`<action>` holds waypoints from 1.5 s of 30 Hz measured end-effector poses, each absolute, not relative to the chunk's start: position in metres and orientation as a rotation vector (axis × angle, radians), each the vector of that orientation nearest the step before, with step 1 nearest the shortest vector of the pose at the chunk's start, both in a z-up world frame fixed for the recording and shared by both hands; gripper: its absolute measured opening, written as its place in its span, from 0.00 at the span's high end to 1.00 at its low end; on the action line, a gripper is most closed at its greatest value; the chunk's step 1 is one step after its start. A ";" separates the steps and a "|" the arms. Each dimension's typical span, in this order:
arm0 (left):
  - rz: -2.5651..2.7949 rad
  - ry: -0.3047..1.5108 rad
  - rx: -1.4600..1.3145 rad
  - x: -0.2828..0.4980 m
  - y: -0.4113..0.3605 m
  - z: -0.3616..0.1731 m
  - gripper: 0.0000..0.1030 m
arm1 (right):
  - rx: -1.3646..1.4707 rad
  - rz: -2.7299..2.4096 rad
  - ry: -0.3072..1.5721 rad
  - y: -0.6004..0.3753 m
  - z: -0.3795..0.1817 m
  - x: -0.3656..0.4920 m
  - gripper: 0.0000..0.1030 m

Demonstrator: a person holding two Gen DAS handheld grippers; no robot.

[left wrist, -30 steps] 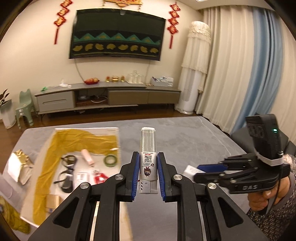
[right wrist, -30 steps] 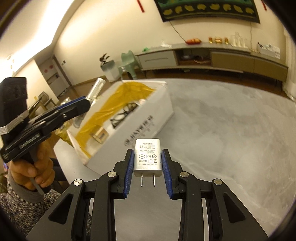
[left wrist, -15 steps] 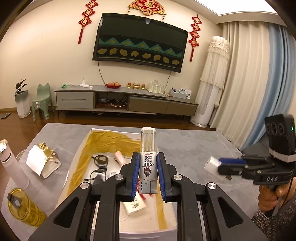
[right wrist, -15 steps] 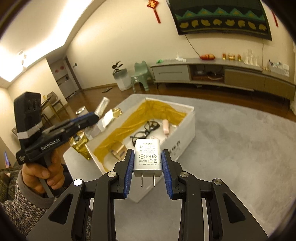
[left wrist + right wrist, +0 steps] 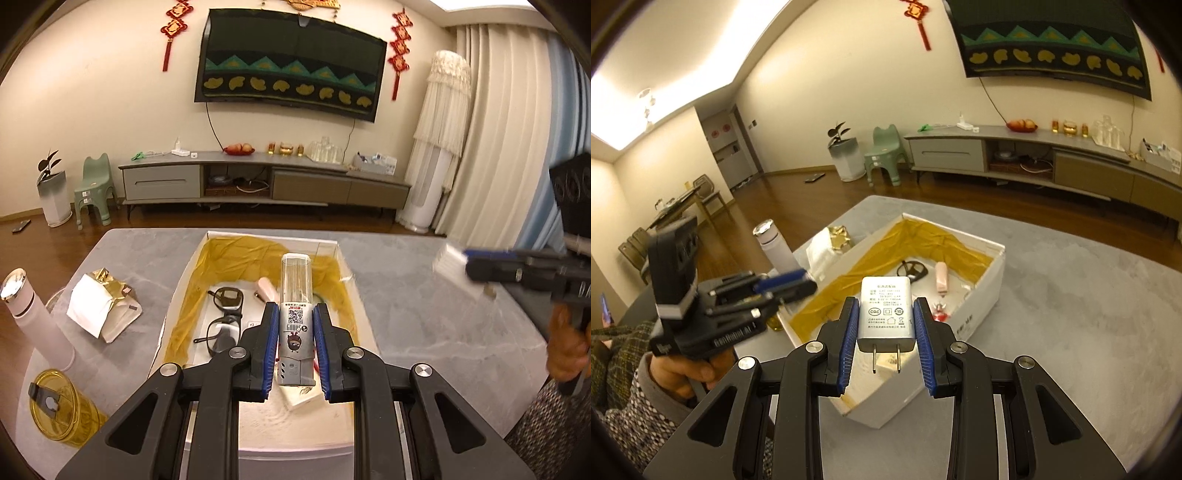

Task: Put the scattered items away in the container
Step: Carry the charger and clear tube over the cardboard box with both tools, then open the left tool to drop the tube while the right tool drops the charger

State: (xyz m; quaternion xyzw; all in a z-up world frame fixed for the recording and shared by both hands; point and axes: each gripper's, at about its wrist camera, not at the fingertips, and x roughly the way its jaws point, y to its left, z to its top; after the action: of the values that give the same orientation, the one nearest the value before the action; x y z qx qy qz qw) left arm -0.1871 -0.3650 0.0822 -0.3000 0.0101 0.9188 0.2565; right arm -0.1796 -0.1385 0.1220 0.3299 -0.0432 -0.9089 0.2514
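A white box (image 5: pixel 168 325) (image 5: pixel 979 295) lined with yellow cloth sits on the grey table and holds black glasses (image 5: pixel 221 317) (image 5: pixel 913 270), a pink tube (image 5: pixel 266 290) (image 5: pixel 941 277) and small cards. My left gripper (image 5: pixel 295 332) is shut on a silver dispenser with a clear top (image 5: pixel 295 295), held above the box's near half. My right gripper (image 5: pixel 886 325) is shut on a white plug charger (image 5: pixel 886 314), prongs toward the camera, above the box's near corner. In the right wrist view my left gripper (image 5: pixel 786 286) shows at the left, the dispenser hidden from here.
Left of the box stand a white flask (image 5: pixel 35 325) (image 5: pixel 774 243), a yellow glass jar (image 5: pixel 61 410) and a white-and-gold paper packet (image 5: pixel 103 299) (image 5: pixel 829 245). The grey table (image 5: pixel 424 325) stretches right of the box. A person's hand (image 5: pixel 683 373) holds the left gripper.
Both grippers have moved in over the box with their items still held. The left one now hangs above the box's inside; the right one has come closer to its near corner.
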 end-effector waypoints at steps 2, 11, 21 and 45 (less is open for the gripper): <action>2.494 0.062 -0.822 -0.187 -0.362 0.079 0.81 | 0.894 -2.473 -0.104 -0.144 0.125 -0.185 0.69; 2.474 0.197 -0.885 -0.189 -0.353 0.063 0.81 | 0.938 -2.460 -0.044 -0.168 0.124 -0.217 0.69; 2.410 0.203 -0.939 -0.197 -0.350 0.049 0.80 | 1.064 -2.406 -0.037 -0.189 0.104 -0.251 0.69; 2.437 0.126 -1.030 -0.214 -0.366 0.035 0.59 | 1.289 -2.245 0.072 -0.209 0.052 -0.244 0.68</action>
State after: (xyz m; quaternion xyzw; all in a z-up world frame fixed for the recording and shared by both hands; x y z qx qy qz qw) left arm -0.2141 -0.3658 0.0350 -0.3772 0.0461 0.8923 0.2437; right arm -0.2438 -0.2094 0.0517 0.4789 0.0268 -0.8340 0.2727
